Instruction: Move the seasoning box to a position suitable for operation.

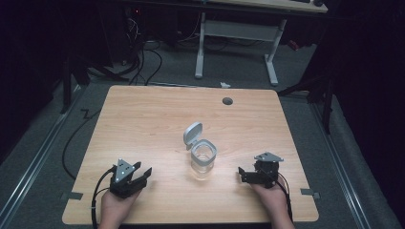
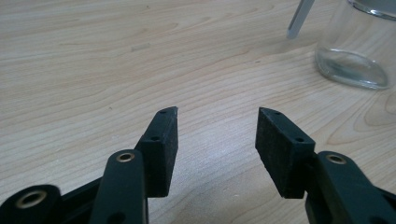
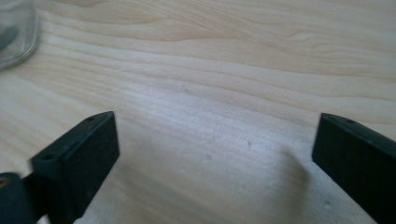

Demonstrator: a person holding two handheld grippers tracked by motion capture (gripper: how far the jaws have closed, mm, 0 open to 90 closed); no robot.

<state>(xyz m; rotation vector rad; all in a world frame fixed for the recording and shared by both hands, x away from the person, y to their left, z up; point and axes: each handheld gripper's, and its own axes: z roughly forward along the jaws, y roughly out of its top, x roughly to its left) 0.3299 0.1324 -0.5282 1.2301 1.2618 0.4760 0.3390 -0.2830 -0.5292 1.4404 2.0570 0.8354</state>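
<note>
A clear glass jar point(image 1: 203, 161) is seen standing upright near the middle of the wooden table point(image 1: 143, 119), its long axis vertical and its mouth facing up. Its grey hinged lid point(image 1: 192, 133) is flipped open and tilted back toward the far edge of the table. In the left gripper view the jar point(image 2: 355, 51) is placed at the upper right, with bare wood between it and the jaws. The left gripper point(image 1: 135, 177) is held near the front edge, left of the jar, its 2 jaws spread wide with nothing between them. The right gripper point(image 1: 244, 174) is held to the jar's right, likewise wide and empty, well apart from the glass.
</note>
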